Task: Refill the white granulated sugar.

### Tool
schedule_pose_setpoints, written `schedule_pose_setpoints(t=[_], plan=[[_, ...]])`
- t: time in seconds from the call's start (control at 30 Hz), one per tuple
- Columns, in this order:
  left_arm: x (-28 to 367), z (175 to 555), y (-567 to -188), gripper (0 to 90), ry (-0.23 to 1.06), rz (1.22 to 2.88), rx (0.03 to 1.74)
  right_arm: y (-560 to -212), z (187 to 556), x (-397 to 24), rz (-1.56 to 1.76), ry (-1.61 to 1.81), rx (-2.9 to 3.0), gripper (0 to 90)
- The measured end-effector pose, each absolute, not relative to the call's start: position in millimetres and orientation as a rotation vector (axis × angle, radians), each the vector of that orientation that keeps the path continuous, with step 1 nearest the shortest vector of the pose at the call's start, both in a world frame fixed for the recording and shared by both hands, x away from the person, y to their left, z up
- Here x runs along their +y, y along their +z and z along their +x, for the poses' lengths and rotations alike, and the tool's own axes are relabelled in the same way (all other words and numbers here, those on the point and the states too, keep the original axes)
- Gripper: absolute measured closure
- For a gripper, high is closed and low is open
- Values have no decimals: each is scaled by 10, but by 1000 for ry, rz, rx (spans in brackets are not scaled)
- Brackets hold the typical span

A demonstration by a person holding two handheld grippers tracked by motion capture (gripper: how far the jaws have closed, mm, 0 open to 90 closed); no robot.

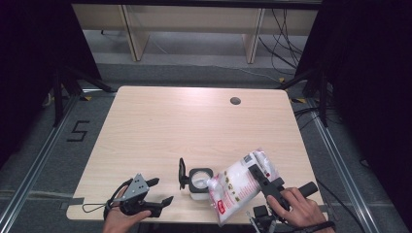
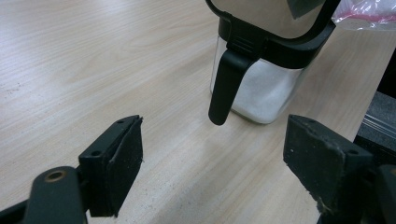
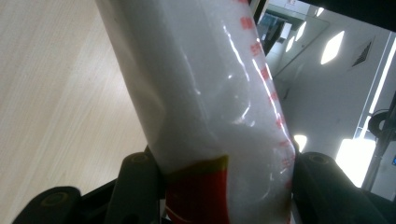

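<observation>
A clear square jar (image 1: 199,185) with a black rim and its hinged lid (image 1: 182,173) flipped up stands near the table's front edge; white grains fill its lower part (image 2: 264,91). My right gripper (image 1: 262,182) is shut on a plastic bag of white grains (image 1: 239,183) with red print, tilted so its lower left corner reaches the jar's mouth. In the right gripper view the bag (image 3: 210,107) is squeezed between both jaws. My left gripper (image 1: 158,191) rests open at the front left, its jaws (image 2: 215,172) wide apart with nothing between them, pointing toward the jar.
The wooden table (image 1: 194,126) has a round cable hole (image 1: 235,101) at the back right. Black stands (image 1: 63,82) flank the table on both sides, and cables lie on the floor at the right.
</observation>
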State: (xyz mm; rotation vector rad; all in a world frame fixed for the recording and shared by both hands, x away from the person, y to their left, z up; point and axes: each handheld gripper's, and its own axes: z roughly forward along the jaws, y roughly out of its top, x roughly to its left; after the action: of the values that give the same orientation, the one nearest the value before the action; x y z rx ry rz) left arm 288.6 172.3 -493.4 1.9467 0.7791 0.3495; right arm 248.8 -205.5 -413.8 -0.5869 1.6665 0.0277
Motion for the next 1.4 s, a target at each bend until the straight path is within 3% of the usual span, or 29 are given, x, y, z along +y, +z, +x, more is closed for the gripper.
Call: schedule_pose_setpoints(t=[1.4], plan=[[1725,2877,-4932,193,334,1924,811,-4497,2751,-2168,-413,82,1898,599]])
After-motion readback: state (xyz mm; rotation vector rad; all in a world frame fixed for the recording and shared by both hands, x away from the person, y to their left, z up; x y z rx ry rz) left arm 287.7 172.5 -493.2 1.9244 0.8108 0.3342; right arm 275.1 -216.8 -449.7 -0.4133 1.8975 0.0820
